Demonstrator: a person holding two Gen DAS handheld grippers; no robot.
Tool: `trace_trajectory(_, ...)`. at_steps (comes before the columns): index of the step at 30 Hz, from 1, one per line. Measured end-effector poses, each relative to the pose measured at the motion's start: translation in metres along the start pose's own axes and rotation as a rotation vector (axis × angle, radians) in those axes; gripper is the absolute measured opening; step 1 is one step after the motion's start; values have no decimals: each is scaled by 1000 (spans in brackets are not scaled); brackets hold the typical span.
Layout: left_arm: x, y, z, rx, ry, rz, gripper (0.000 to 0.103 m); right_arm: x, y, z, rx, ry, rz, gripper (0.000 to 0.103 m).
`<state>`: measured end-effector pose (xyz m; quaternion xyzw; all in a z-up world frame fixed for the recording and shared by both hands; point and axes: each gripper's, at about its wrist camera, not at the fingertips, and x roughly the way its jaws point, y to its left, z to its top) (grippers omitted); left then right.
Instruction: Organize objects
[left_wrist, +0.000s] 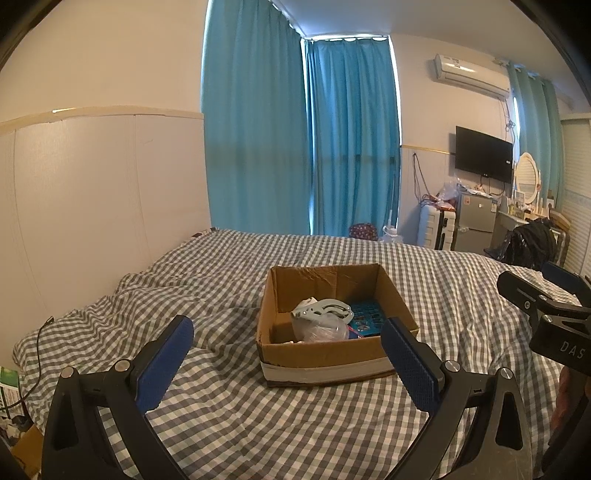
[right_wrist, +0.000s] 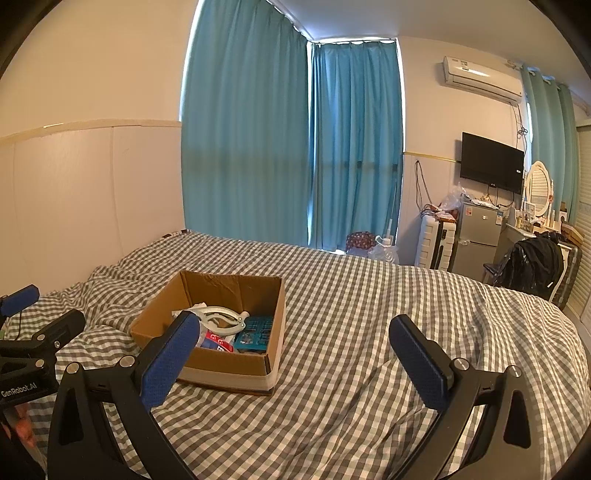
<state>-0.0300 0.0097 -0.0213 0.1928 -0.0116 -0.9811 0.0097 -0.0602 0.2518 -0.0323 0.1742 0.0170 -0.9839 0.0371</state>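
Observation:
An open cardboard box (left_wrist: 325, 354) sits on the checked bed cover; it also shows in the right wrist view (right_wrist: 162, 314). Inside lie a pale plastic clamp (left_wrist: 323, 309) on a clear bag (left_wrist: 321, 330), a teal card (left_wrist: 367, 319) and, in the right wrist view, a red packet (right_wrist: 216, 341). My left gripper (left_wrist: 288, 354) is open and empty, held above the bed just short of the box. My right gripper (right_wrist: 291, 350) is open and empty, to the right of the box. The right gripper's body (left_wrist: 546, 314) shows at the left view's right edge.
The bed (right_wrist: 351, 314) with grey checked cover fills the foreground, a white headboard wall on the left. Blue curtains (left_wrist: 295, 147) hang behind. A fridge (right_wrist: 476, 236), suitcase, chair with black jacket (right_wrist: 535, 266) and wall TV stand at far right.

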Motion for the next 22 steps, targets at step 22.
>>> trace_trajectory(22,2,1,-2,7,7,-5,103,2,1,-4,-12,18,5,103)
